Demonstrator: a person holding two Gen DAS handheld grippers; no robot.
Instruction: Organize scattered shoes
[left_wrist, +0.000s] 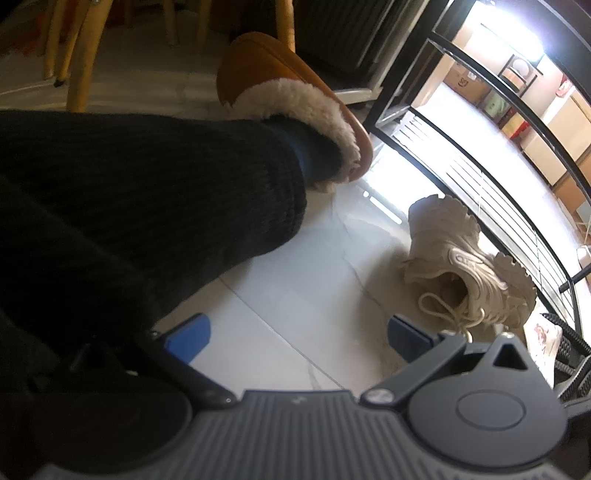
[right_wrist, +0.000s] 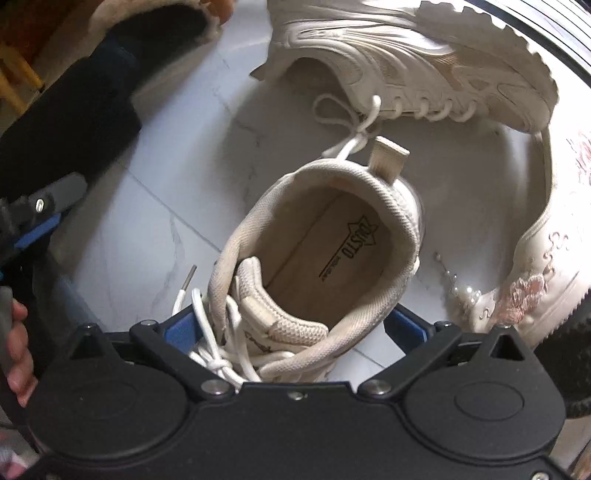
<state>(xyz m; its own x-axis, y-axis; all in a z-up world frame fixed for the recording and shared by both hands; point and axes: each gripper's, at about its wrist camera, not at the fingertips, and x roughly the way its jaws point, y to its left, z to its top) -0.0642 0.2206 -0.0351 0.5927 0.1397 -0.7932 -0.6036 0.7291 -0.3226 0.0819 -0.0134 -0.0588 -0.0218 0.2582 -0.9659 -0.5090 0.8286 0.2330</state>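
1. Nearest the right wrist camera: the right gripper (right_wrist: 295, 328), its blue pads either side of the laced forepart of a cream sneaker (right_wrist: 314, 266). The left pad meets the laces; the right pad sits at the shoe's side. Judged to be clamped on the sneaker, though full contact on the right is not certain.
2. The sneaker points heel away from the camera, opening up, heel pull-tab (right_wrist: 388, 157) standing. It appears raised off the floor (right_wrist: 147, 229); this cannot be confirmed.
3. Handling, as a judgement: light, padded mesh upper that yields under squeeze, stiffer sole. Loose laces may trail or snag. Firmest hold is across the midfoot or the collar rim, not the laces.
4. Just beyond, its mate, a second sneaker (right_wrist: 424, 62), lies on its side on the floor, beside a black shoe rack (left_wrist: 461, 158).
5. To the right, an embroidered white shoe (right_wrist: 543, 266) rests near both.
6. The left gripper (left_wrist: 299, 338) hovers over bare floor, pads well apart, holding nothing.
7. A person's dark trouser leg (left_wrist: 147, 206) and fleece-lined slipper (left_wrist: 288, 99) stand close by.
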